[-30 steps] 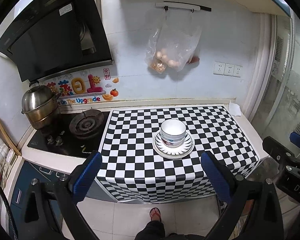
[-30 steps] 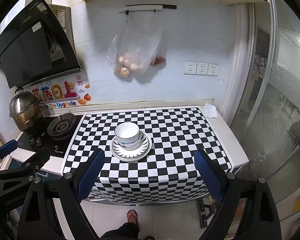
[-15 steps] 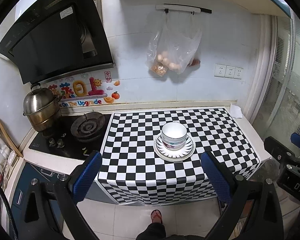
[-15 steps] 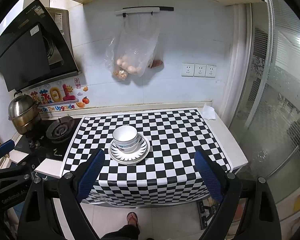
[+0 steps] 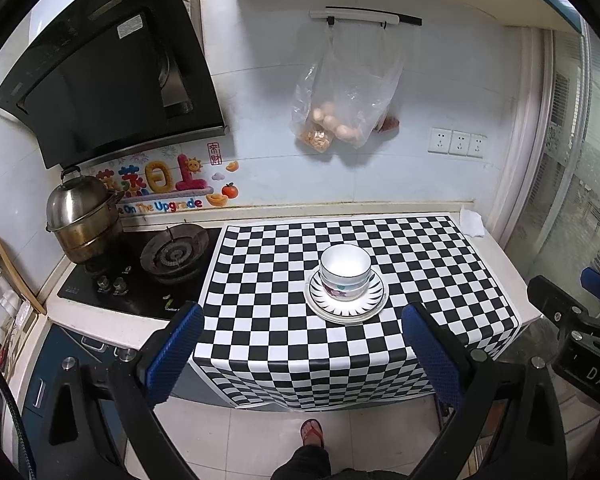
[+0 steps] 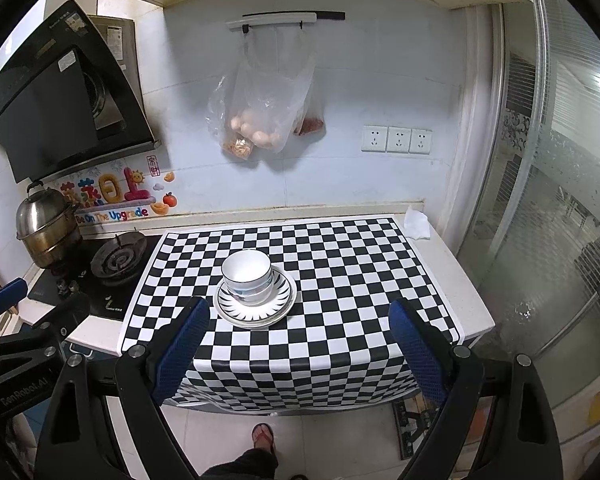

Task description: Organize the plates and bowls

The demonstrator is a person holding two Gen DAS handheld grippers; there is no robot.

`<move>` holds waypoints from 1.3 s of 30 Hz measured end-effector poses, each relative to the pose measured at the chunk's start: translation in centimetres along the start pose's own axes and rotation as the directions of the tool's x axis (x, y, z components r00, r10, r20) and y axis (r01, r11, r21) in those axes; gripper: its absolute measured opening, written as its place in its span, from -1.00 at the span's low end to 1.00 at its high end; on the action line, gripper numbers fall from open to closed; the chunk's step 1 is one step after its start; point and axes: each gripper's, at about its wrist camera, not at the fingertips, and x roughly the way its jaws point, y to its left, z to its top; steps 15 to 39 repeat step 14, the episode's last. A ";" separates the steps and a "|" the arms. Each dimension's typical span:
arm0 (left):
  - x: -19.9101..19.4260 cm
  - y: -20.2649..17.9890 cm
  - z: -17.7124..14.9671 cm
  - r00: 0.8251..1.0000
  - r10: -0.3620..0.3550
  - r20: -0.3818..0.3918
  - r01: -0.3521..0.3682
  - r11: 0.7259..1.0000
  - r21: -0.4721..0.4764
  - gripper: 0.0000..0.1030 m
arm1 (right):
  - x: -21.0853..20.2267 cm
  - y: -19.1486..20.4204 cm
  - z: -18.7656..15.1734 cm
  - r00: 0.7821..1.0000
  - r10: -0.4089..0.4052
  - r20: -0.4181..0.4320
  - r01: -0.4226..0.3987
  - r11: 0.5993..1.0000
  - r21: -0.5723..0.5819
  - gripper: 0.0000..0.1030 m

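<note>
Both grippers have drawn back from the counter since a second ago, so the stack looks smaller and more floor shows below. The left gripper (image 5: 300,354) and right gripper (image 6: 298,350) hang well apart from the black-and-white checkered cloth (image 5: 440,272), each with its blue-padded jaws spread wide and holding nothing. White nested porcelain bowls (image 5: 345,270) sit on the stacked white plates with dark rayed rims (image 5: 374,302) near the middle of the cloth; the sorting looks done, so keep both grippers level and clear of the counter's front edge.
</note>
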 end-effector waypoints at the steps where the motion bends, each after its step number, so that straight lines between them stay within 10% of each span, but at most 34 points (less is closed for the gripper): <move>1: 0.0 0.0 0.0 1.000 0.002 -0.001 -0.002 1.000 0.000 0.97 | 0.1 -0.1 0.0 1.000 -0.002 -0.001 0.002 1.000 0.001 0.81; 39: 0.4 -0.2 -0.3 1.000 0.005 -0.006 -0.005 1.000 -0.005 0.97 | 0.5 -0.1 -0.4 1.000 -0.006 -0.010 0.006 1.000 -0.001 0.81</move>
